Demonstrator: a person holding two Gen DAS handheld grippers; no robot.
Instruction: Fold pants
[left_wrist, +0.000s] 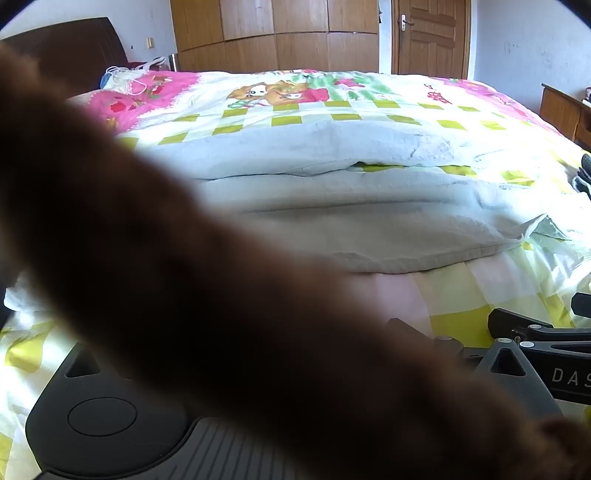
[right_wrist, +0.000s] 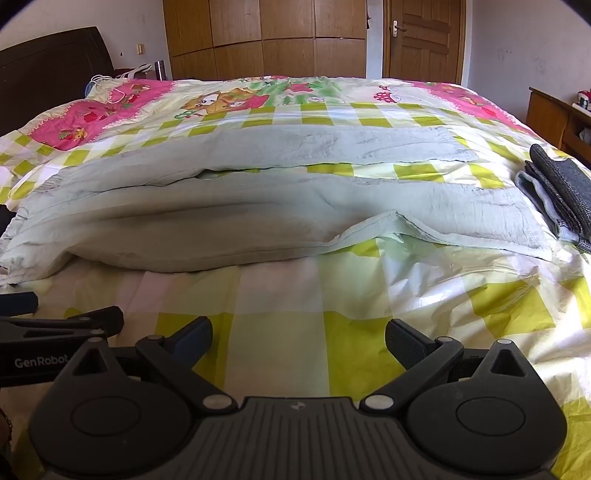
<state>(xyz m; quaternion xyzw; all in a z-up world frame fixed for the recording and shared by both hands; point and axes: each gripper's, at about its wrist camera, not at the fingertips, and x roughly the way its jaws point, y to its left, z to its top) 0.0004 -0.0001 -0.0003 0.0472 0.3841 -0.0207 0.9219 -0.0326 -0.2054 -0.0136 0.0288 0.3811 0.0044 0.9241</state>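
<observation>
Blur (left_wrist: 207, 280) — brown, unfocused — hides the left gripper's fingers, state unreadable. Ahead of the wide-spread right gripper (right_wrist: 299, 341), pale green pants (right_wrist: 258, 206) lie partly cut off leftward.

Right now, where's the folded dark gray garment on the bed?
In the right wrist view, the folded dark gray garment lies at the bed's far right edge, just past the right end of the pale green pants, near the wooden cabinet.

Black right gripper (right_wrist: 298, 345), blue-padded fingers (right_wrist: 195, 338), silver screws, "GenRobot" lettering
</observation>
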